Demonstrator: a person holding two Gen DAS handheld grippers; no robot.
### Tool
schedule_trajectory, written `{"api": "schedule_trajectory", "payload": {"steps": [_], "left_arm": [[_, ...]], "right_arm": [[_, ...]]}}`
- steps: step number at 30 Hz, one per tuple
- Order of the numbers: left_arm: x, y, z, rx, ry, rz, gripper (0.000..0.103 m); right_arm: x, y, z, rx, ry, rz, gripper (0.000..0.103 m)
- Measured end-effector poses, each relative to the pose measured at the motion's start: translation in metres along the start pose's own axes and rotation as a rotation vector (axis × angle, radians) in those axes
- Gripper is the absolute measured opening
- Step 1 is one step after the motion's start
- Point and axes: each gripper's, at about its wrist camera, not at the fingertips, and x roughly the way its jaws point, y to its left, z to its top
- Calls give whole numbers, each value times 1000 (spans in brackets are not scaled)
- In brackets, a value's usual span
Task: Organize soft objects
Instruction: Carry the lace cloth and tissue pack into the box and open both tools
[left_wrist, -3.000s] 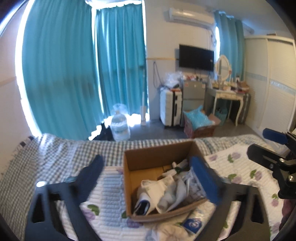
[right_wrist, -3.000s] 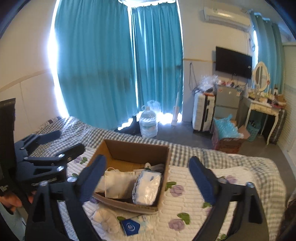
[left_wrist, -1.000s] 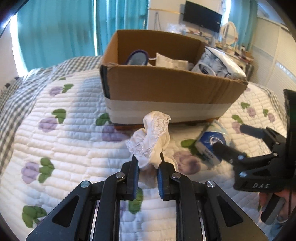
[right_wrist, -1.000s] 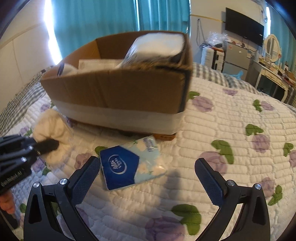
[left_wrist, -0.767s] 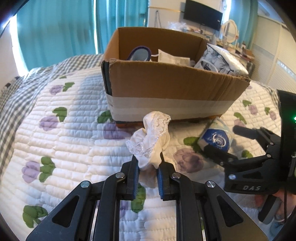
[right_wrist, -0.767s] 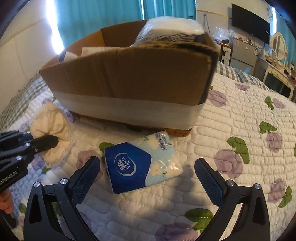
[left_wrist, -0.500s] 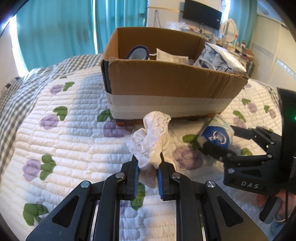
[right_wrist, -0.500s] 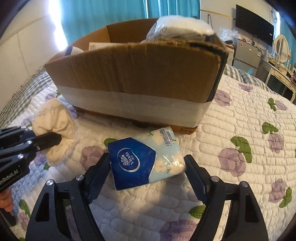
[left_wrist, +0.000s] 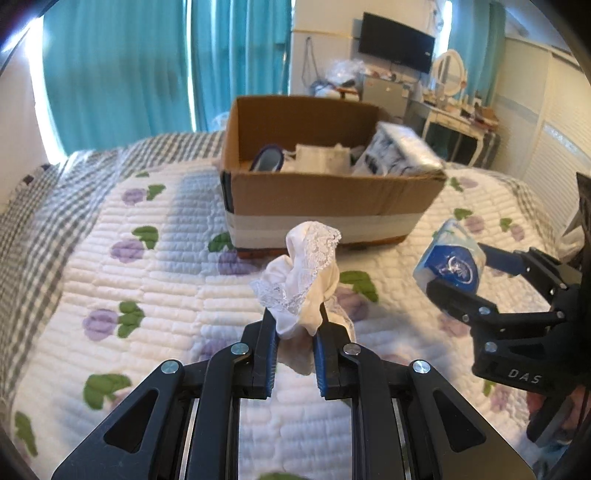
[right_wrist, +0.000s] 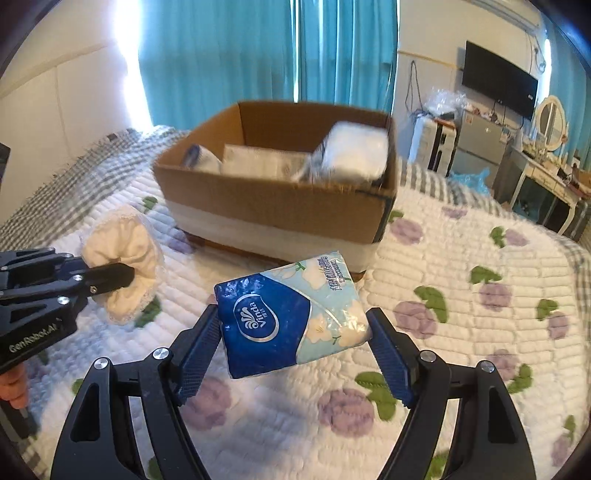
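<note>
My left gripper is shut on a white lace-trimmed cloth and holds it above the quilt; that cloth also shows at the left of the right wrist view. My right gripper is shut on a blue and white tissue pack, lifted off the bed; the pack also shows in the left wrist view. An open cardboard box stands on the bed just beyond both, holding several soft packs and a wrapped bundle.
The bed is covered by a white quilt with purple flowers and a grey checked blanket at its far and left edges. Teal curtains, a dressing table and a wall TV lie beyond the bed.
My right gripper closed on the tissue pack and lifted it off the quilt. Both grippers rose, so the box interior is more visible. The left gripper kept its hold on the cloth.
</note>
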Motion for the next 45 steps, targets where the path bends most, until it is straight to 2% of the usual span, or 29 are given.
{"api": "schedule_trajectory", "payload": {"steps": [6,13,18,23,28,34,39,45], "left_arm": [[-38,-15,-2,37,-43,-1,16],[-78,-33,7,74,-114,-19,16],[-102,-39,28,106,-169,-23,16],[-112,-37,58,123,-220,-11,16],[-103,-31,92,125,-260,2,16],[-73,-28,127,126,-295,42,16],[-32,-24,152,136,-286,67,16],[15,-23,162,133,-240,70,18]], "right_arm": [[-56,6,-4,-21,-57,-37,78],[-108,17,11,-46,-129,-54,78],[-137,23,35,-73,-184,-58,78],[-146,20,68,-82,-227,-60,78],[-144,14,103,-93,-262,-64,78],[-121,-1,151,-83,-297,-64,78],[-83,-15,184,-66,-291,-70,78],[-29,-20,199,-71,-242,-71,78]]}}
